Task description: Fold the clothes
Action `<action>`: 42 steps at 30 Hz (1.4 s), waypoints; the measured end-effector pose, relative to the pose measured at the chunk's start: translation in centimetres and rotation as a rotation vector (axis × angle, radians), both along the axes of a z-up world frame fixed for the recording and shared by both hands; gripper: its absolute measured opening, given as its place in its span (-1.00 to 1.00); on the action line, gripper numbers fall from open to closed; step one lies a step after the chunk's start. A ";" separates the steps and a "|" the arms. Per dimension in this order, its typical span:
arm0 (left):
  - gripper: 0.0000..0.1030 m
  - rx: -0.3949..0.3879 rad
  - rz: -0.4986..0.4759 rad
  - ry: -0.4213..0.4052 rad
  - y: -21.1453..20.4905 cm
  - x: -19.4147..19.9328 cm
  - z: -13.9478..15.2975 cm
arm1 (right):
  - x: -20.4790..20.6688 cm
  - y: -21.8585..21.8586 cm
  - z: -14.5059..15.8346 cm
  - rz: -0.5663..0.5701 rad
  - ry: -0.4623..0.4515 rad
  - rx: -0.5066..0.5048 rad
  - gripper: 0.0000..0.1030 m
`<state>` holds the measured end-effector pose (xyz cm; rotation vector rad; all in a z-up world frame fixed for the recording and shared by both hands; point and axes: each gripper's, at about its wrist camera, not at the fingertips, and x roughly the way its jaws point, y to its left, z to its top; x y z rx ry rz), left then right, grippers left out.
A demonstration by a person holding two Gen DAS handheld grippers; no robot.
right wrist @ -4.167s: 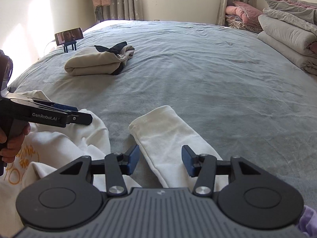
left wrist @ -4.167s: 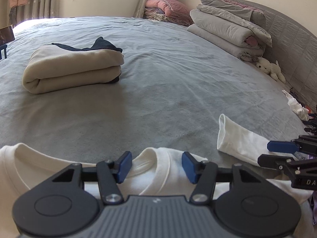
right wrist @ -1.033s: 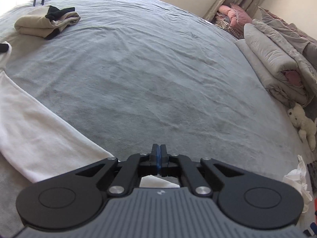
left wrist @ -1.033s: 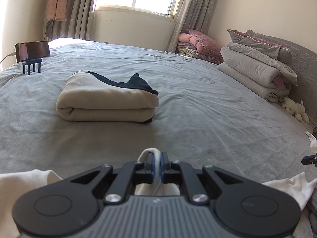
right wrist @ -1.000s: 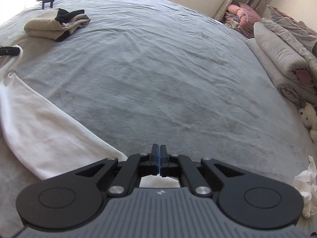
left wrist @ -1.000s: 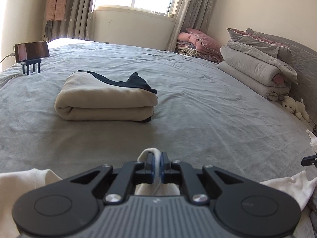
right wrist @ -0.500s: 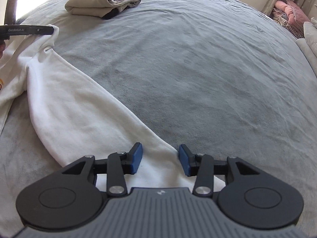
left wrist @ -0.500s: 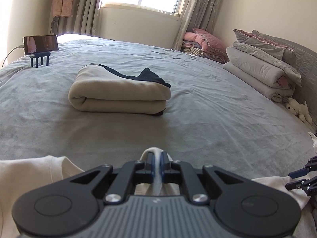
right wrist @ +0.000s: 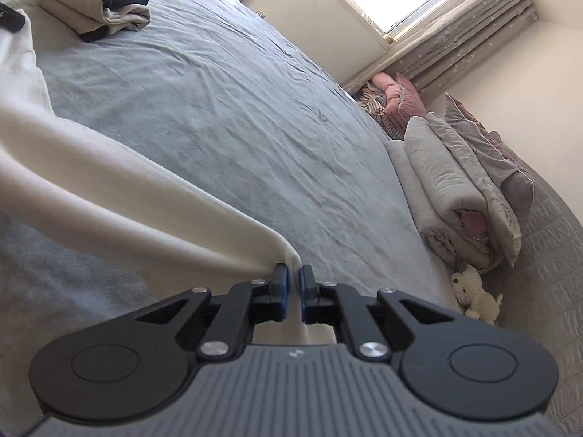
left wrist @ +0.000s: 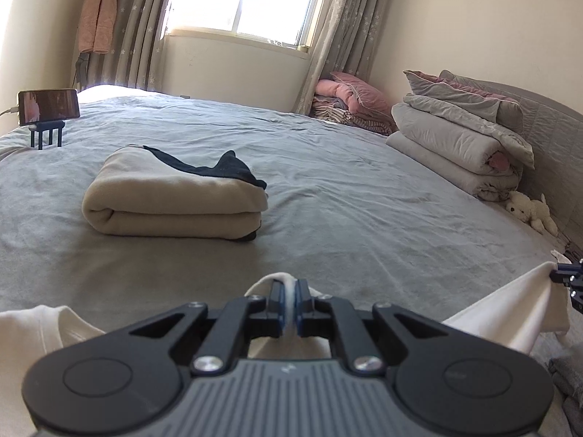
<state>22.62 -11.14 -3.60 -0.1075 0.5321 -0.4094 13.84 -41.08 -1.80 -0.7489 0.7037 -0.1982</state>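
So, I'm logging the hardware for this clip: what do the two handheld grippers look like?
Both match: left gripper and right gripper have ribbed grey bodies, black linkage arms with silver pivot screws, round black side discs and blue finger pads. No cables or sleeves show.

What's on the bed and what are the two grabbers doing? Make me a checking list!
Surface: grey bed cover, a bit wrinkled.
Job's things: white sweatshirt, its sleeve lifted and pulled out; folded beige garment with a dark part on top, lying apart.
Clutter: toy dog by the headboard; stacked quilts; pink bedding in the corner.
Grippers: left gripper shut on the sweatshirt's neckline; right gripper shut on the sleeve end.
Cables: one white cable plugged into the phone on its small stand.
Surroundings: bright window, curtains, pink garment hanging left.
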 end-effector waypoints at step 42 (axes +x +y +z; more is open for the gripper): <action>-0.19 0.097 0.138 0.157 17.0 0.9 -1.8 | 7.3 13.7 -0.5 0.258 0.182 0.595 -0.14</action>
